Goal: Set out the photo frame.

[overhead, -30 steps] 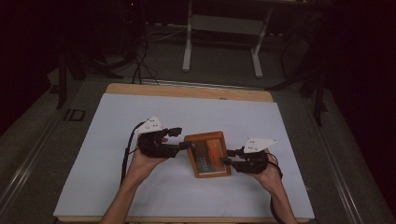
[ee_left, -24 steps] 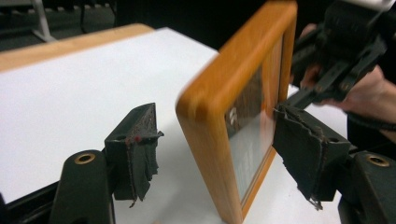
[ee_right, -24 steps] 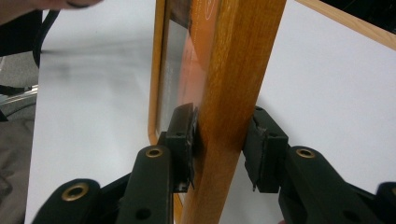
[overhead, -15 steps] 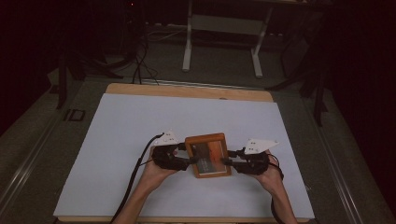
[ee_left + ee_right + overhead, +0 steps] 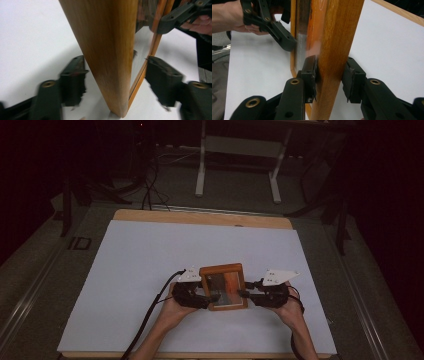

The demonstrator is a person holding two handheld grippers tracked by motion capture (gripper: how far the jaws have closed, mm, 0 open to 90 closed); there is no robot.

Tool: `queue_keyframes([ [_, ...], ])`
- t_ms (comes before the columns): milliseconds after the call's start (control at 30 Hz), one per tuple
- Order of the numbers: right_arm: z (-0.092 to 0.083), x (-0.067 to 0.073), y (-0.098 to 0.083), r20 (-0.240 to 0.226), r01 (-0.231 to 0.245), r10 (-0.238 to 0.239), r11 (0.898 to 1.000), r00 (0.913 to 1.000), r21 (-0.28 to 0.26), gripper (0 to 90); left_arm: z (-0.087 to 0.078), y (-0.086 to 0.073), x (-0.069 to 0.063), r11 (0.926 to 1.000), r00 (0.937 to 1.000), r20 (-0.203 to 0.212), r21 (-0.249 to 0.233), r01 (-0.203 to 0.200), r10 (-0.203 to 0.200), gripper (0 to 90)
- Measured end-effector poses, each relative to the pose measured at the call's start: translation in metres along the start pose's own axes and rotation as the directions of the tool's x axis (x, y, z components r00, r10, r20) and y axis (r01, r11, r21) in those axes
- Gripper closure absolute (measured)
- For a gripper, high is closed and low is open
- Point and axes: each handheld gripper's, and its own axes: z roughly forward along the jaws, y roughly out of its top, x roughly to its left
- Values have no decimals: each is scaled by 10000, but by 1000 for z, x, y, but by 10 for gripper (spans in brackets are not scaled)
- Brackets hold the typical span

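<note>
- Since the earlier frames, the left tool (image 5: 204,299) has come down and in from the upper left of the wooden frame (image 5: 224,286) to that frame's left edge, close to the table (image 5: 150,250); the right tool (image 5: 246,295) stays where it was, at the frame's right edge.
- Jaws of the left tool have just been closing, with the frame's wooden edge (image 5: 110,50) between them.
- In the left gripper view both of its pads stand clear of the wood: one pad (image 5: 75,75) is off to the left of the edge, the other (image 5: 163,77) off to the right beside the glass side, so this tool is open around the frame and not gripping it.
- Right tool (image 5: 329,77) is clamped on the frame: in the right gripper view its two pads press on either face of the wooden edge (image 5: 337,50).
- Between the two tools, the frame sits over the near middle of the white table, its front with the orange picture turned up toward the high camera.
- Each tool is carried by a hand; the left hand (image 5: 172,309) is just behind the left tool, the right hand (image 5: 290,307) just behind the right tool.
</note>
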Motion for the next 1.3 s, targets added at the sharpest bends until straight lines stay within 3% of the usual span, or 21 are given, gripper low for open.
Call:
queue_keyframes([
  [100, 0, 0, 0, -10, -40, 40, 10000, 10000, 29, 662, 2, -1, 0, 9998, 9996, 279, 169, 96, -100, 484],
  [367, -3, -1, -3, 11, -48, 48, 9998, 10000, 183, 658, -1, 0, -1, 9998, 9980, 625, 193, -58, 46, 574],
  [500, -4, -1, -3, -3, -47, 47, 9996, 10000, 281, 644, -3, 1, -4, 9979, 9963, 686, 363, -535, 509, 626],
  [867, -3, -1, -2, -100, -88, 91, 9996, 9999, 250, 642, -7, 4, -5, 9963, 9957, 693, 553, -653, 614, 638],
  [1300, 1, -1, 3, -124, -493, 490, 9985, 9987, -231, 641, -19, 10, 1, 9986, 9974, 567, 247, -459, 444, 630],
])
